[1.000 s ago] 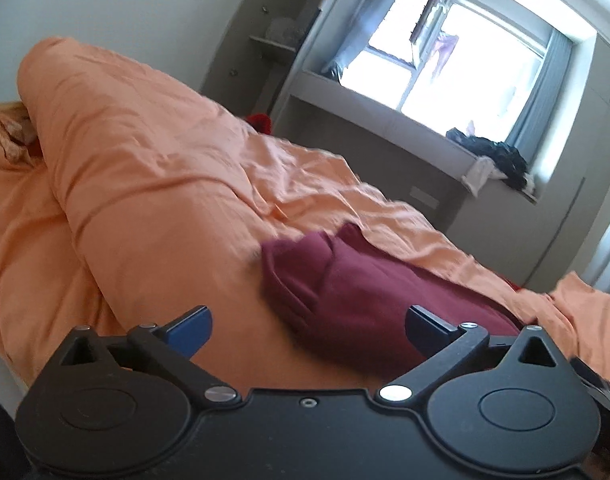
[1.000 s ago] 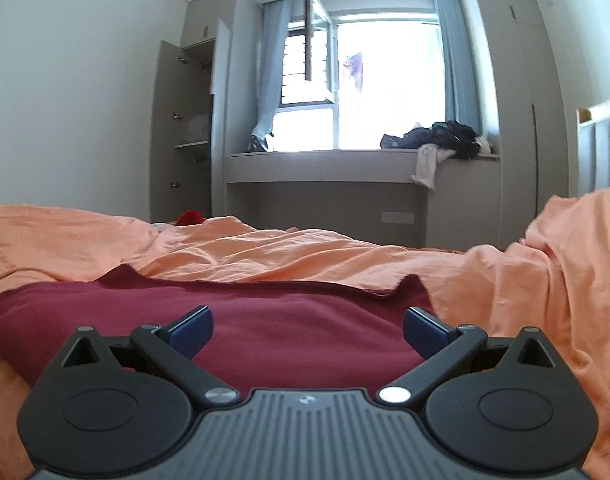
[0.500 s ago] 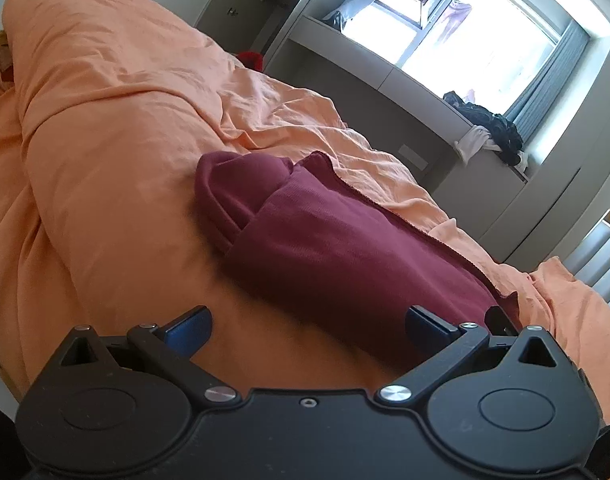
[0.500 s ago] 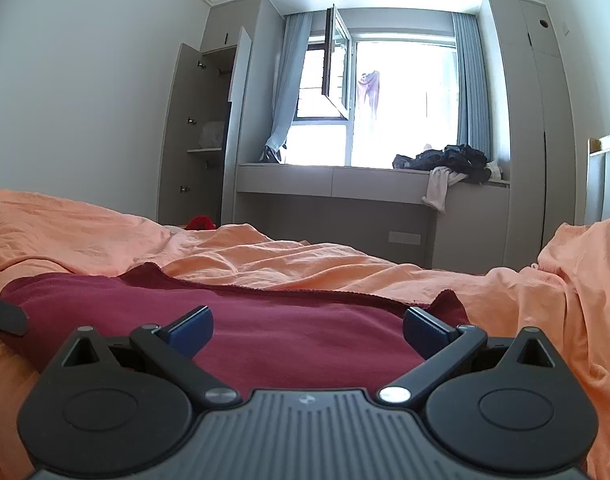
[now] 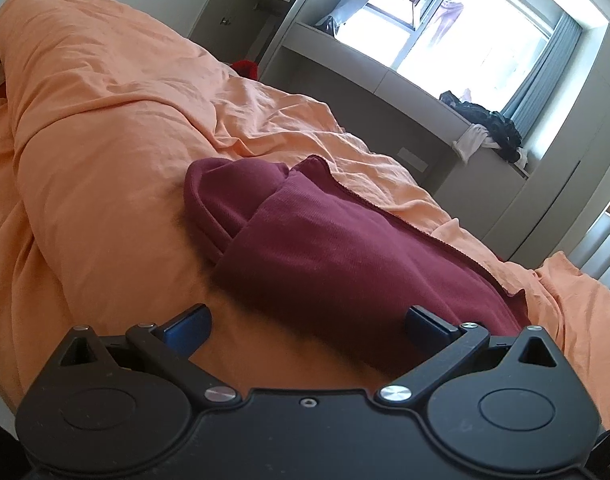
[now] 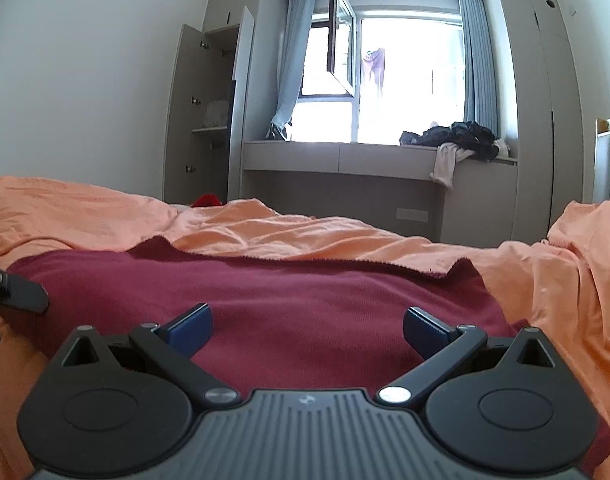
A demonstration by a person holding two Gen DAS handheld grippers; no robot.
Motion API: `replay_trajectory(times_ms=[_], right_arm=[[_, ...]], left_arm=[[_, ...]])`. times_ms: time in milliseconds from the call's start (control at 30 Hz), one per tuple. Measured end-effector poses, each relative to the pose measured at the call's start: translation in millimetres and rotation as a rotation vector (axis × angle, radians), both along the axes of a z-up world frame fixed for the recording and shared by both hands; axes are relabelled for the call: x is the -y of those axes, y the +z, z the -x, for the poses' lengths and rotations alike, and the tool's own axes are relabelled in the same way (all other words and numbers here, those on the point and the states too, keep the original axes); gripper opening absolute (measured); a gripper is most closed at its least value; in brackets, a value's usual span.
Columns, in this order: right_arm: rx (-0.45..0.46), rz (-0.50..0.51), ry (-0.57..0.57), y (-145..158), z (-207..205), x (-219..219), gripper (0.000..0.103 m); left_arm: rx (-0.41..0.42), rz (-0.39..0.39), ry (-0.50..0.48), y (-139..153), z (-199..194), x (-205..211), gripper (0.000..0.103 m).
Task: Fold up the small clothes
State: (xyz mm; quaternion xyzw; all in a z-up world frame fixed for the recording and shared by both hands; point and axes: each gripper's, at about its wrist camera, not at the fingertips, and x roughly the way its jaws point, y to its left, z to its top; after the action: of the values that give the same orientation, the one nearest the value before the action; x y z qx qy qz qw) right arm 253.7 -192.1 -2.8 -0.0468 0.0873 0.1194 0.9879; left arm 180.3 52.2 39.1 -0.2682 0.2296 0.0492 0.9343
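A dark red garment (image 5: pixel 329 252) lies partly folded on the orange bed cover (image 5: pixel 105 160), with a bunched end at its left. My left gripper (image 5: pixel 307 326) is open and empty, just before the garment's near edge. In the right wrist view the same garment (image 6: pixel 305 292) spreads flat across the bed. My right gripper (image 6: pixel 307 326) is open and empty, low over the garment's near part. The left gripper's finger (image 6: pixel 13 290) shows at the left edge of that view.
A raised roll of orange duvet (image 5: pixel 85 80) runs along the left. Beyond the bed stand a window bench (image 6: pixel 345 156) with a pile of dark clothes (image 6: pixel 461 138), an open wardrobe (image 6: pixel 209 112) and a small red object (image 6: pixel 207 201) on the floor side.
The left gripper has moved closer to the garment's bunched end, then eased back a little. The right gripper has lifted slightly and shifted left; the left gripper has come into its view.
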Motion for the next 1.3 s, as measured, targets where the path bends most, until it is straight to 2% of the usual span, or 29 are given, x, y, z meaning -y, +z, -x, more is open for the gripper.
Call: replay_trajectory(times_ms=[133, 267, 367, 600, 867, 1033, 1200, 1300], right_arm=[[-0.002, -0.003, -0.01, -5.3, 3.3, 0.8, 0.103], [-0.003, -0.009, -0.018, -6.9, 4.9, 0.4, 0.103], [-0.005, -0.019, -0.019, -8.0, 4.1, 1.1, 0.103], [-0.003, -0.028, -0.023, -10.1, 4.1, 0.9, 0.103], [0.014, -0.046, -0.06, -14.9, 7.0, -2.8, 0.103], [0.017, -0.036, -0.082, -15.8, 7.6, -8.8, 0.103], [0.003, -0.026, -0.079, -14.3, 6.8, -8.7, 0.103], [-0.007, -0.022, -0.074, -13.0, 6.4, -8.0, 0.103]], left_arm=[[0.011, 0.003, -0.007, 0.7, -4.9, 0.9, 0.102], [0.047, 0.06, -0.049, 3.7, -8.7, 0.0, 0.102], [0.043, 0.065, -0.063, 1.4, -15.9, 0.9, 0.102], [0.027, 0.103, -0.013, -7.5, -38.6, -9.7, 0.102], [0.017, 0.056, 0.001, -7.2, -45.3, -3.9, 0.102], [-0.022, 0.031, 0.013, -2.9, -50.3, -0.6, 0.102], [-0.039, 0.017, 0.061, 3.6, -50.5, 2.7, 0.091], [-0.031, -0.001, 0.064, 8.1, -50.2, 6.4, 0.077]])
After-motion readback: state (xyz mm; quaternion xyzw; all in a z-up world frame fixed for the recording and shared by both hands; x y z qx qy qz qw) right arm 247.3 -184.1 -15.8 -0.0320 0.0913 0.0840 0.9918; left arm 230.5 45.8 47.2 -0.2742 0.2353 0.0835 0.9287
